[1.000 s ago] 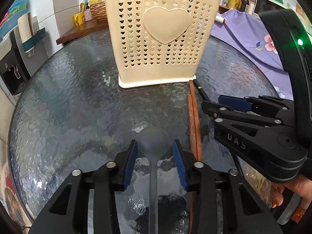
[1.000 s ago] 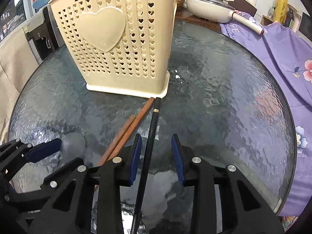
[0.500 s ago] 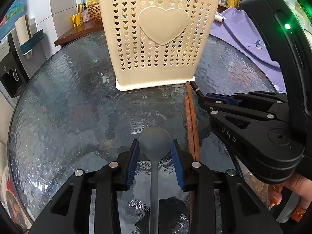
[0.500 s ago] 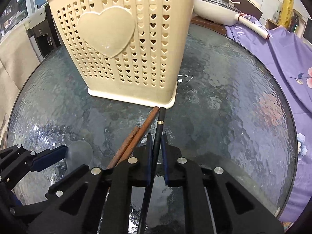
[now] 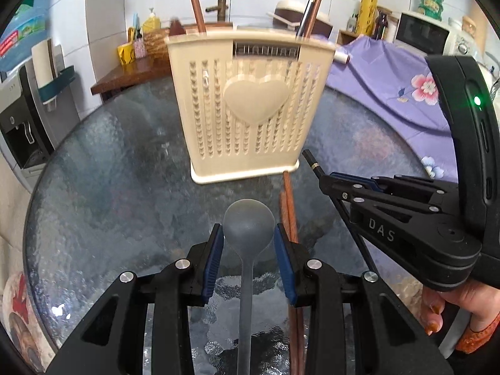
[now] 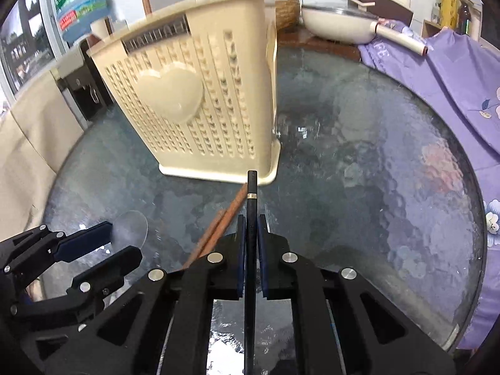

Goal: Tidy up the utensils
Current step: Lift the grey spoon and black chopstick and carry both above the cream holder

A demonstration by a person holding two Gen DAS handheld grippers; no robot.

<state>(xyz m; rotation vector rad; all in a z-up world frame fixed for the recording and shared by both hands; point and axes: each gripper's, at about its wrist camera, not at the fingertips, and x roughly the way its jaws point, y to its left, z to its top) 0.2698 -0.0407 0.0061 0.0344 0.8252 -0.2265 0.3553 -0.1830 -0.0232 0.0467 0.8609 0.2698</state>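
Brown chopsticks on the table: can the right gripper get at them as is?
Probably not yet. The right gripper is shut on a black chopstick. The brown chopsticks lie uncovered just left of it.

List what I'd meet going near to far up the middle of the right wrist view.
Right gripper shut on the black chopstick → brown chopsticks lying on the glass table → cream utensil holder → pan on the counter behind.
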